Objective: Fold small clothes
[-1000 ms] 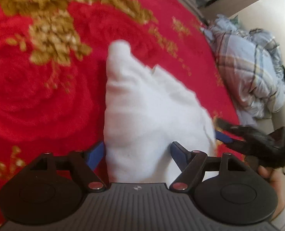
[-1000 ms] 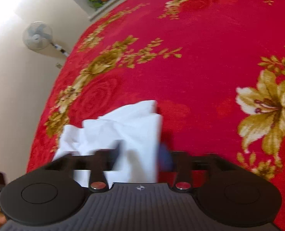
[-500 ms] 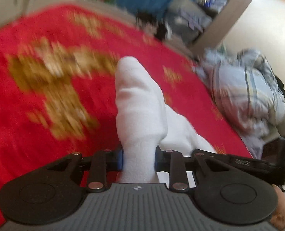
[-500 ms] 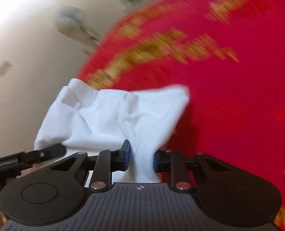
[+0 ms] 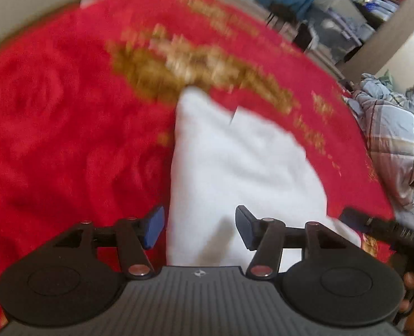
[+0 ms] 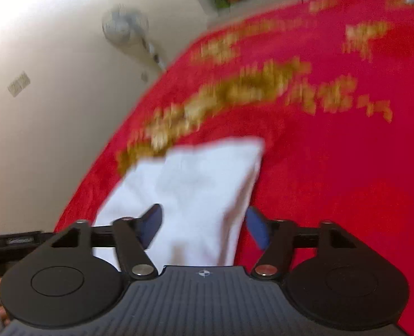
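A small white garment (image 5: 235,162) lies folded on the red blanket (image 5: 53,112); both views are blurred by motion. In the left wrist view its near edge sits between the fingers of my left gripper (image 5: 198,228), whose jaws are opening, and the blue pads stand clear of the cloth. In the right wrist view the same garment (image 6: 204,184) runs between the fingers of my right gripper (image 6: 204,226), also opening, with its pads off the fabric. The right gripper's finger (image 5: 374,226) shows at the garment's right corner, and the left gripper's finger (image 6: 11,240) shows at the left edge.
The red blanket with gold flowers (image 6: 347,182) covers the whole bed. A bundled plaid quilt (image 5: 397,145) lies at its right edge. A standing fan (image 6: 124,26) and a pale wall (image 6: 39,112) are past the bed's left side. Shelves with boxes (image 5: 347,36) stand at the far end.
Half a second ago both grippers were shut on the white garment and held it bunched up. Now both pairs of jaws stand apart and the cloth lies flatter on the blanket.
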